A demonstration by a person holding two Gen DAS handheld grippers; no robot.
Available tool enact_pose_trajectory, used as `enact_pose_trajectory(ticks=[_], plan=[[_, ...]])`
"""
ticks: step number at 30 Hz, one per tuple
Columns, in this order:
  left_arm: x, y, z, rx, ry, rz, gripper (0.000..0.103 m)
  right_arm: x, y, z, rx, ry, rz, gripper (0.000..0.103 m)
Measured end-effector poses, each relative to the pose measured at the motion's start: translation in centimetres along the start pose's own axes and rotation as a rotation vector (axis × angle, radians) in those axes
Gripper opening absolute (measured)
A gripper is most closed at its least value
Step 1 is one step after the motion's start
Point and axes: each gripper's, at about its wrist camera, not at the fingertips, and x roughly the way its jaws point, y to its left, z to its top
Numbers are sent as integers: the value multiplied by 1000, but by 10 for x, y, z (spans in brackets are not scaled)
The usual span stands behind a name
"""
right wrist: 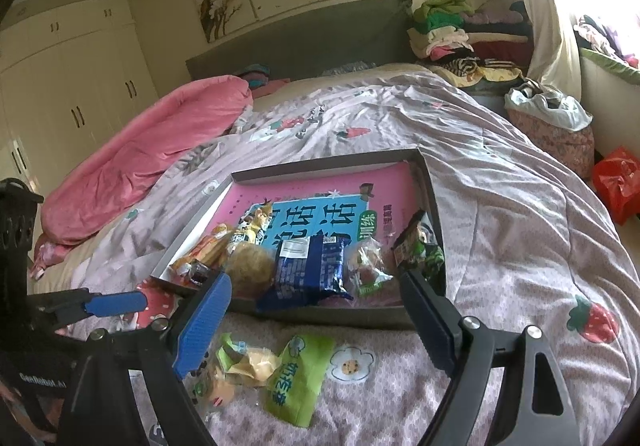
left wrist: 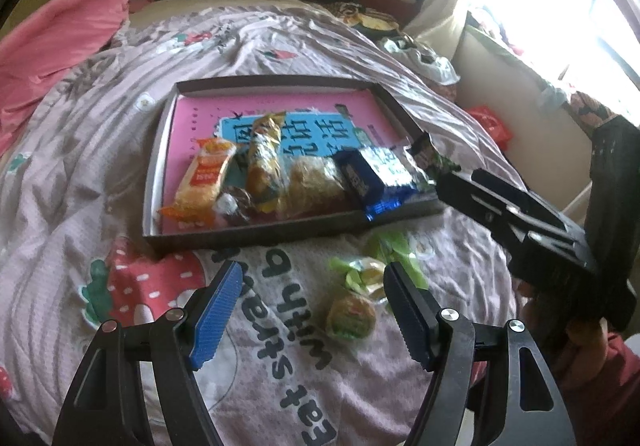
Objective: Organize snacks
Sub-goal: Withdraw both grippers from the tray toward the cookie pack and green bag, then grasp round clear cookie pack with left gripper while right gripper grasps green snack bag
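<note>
Loose snacks are lying on the quilt (left wrist: 100,174) just in front of the tray (left wrist: 160,170): a round wrapped bun (left wrist: 351,316), a crinkly pastry packet (right wrist: 248,364), a green sachet (right wrist: 298,382). All probably light, soft, crushable, with slippery film; pinching the wrapper's sealed edge is looking safest. Left gripper (left wrist: 314,312) is hovering wide open beside the bun, holding nothing. Right gripper (right wrist: 316,320) is sitting open, empty, over the tray's near edge. Tray: stiff shallow cardboard, pink book inside, already holding packets including a blue foil pack (right wrist: 310,272).
</note>
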Motion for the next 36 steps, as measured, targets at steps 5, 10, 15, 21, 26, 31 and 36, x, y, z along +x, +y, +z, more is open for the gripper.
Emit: enact_pose_trajectory(ticks=[5,10,15,21,26,31,36], plan=[[5,-6,-8,28,29,-12,75,-1,0,-2,2,15,-1,86],[11,-10,-15,44,51,-28,75,0,1,-6,4,35,3,86],[18,-12,-19,50,70,-45,75,0,2,-11,20,61,16,86],[31,-17,-25,62,95,-44,75,8,-1,-19,57,128,43,86],[40,-16,-29,65,109,-48,75,19,0,-26,65,190,66,86],[43,-15,-31,67,109,-66,73,29,5,-34,58,239,80,86],[51,-15,-31,65,118,-88,60,36,9,-40,50,271,80,86]])
